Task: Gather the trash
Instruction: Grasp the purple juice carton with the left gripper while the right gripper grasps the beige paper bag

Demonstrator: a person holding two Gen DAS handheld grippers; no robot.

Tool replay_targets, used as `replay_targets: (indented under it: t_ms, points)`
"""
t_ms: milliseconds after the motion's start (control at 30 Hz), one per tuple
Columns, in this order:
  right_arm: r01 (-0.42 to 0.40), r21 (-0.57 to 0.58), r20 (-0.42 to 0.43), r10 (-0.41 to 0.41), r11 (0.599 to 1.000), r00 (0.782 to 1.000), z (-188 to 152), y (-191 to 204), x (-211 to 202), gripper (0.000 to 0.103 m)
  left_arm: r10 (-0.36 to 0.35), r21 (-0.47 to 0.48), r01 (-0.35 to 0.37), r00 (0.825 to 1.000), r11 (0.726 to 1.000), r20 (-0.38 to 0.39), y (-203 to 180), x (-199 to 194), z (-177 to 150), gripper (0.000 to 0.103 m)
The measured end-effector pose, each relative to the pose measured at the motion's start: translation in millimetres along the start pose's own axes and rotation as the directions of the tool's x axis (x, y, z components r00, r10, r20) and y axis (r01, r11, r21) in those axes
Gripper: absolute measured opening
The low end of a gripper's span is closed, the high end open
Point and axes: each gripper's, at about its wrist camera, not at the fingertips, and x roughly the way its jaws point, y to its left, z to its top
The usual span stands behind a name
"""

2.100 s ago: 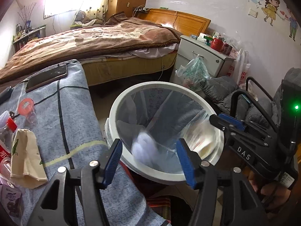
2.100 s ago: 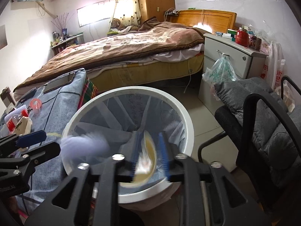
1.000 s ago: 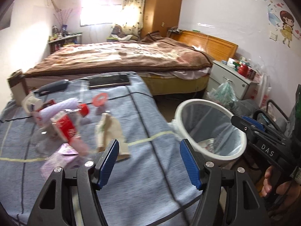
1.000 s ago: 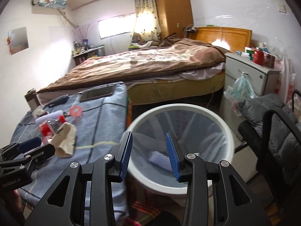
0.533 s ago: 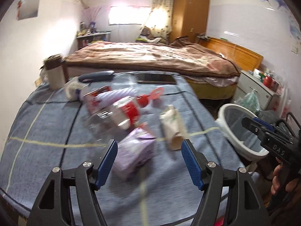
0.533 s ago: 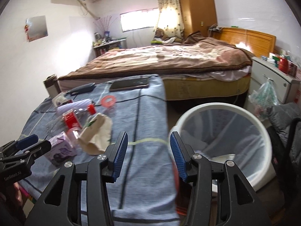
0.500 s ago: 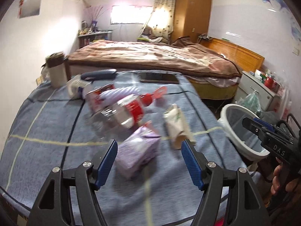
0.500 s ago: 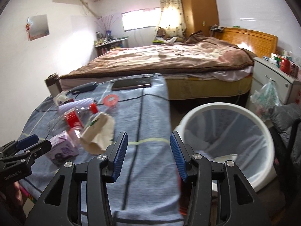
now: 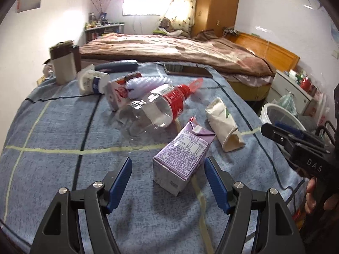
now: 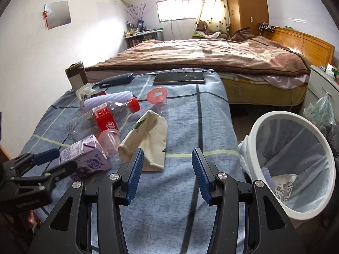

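A purple drink carton [image 9: 182, 156] lies on the blue-clothed table [image 9: 53, 127], partly between the fingers of my open left gripper [image 9: 167, 167], untouched by the pads. Behind it lie a clear bottle with a red label [image 9: 156, 110] and a cream paper bag [image 9: 224, 124]. In the right wrist view my right gripper [image 10: 167, 154] stands open over bare cloth, and the cream bag [image 10: 148, 139] lies just beyond its left finger. The white lined bin [image 10: 284, 113] stands on the floor to the right with some trash inside.
Farther back on the table are a lavender ribbed cup [image 9: 144, 84], a red-and-white carton [image 9: 118, 93], a pink lid [image 10: 157, 95], a clear plastic cup [image 10: 108, 139], a phone [image 10: 179, 78] and a dark case [image 10: 116, 79]. A bed and a nightstand lie beyond.
Both views swung away from the bin toward the table. The left gripper dropped closer, bringing the purple carton between its fingers. The right jaws widened after a second ago.
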Motion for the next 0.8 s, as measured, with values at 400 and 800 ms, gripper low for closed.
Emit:
replay_targets:
  t_ms: [400, 800]
  points:
    - [0.011, 0.005, -0.022, -0.01, 1.0, 1.0, 4.3, 5.6, 12.3, 0.049, -0.077, 0.025, 0.077, 0.997, 0.997, -0.009, -3.2, 20.6, 7.9, 0.063]
    - [-0.076, -0.028, -0.012, 0.075, 0.997, 0.997, 3.5, 29.0, 18.2, 0.049, -0.042, -0.036, 0.042, 0.999, 0.998, 0.022, 19.7, 5.0, 0.7, 0.04]
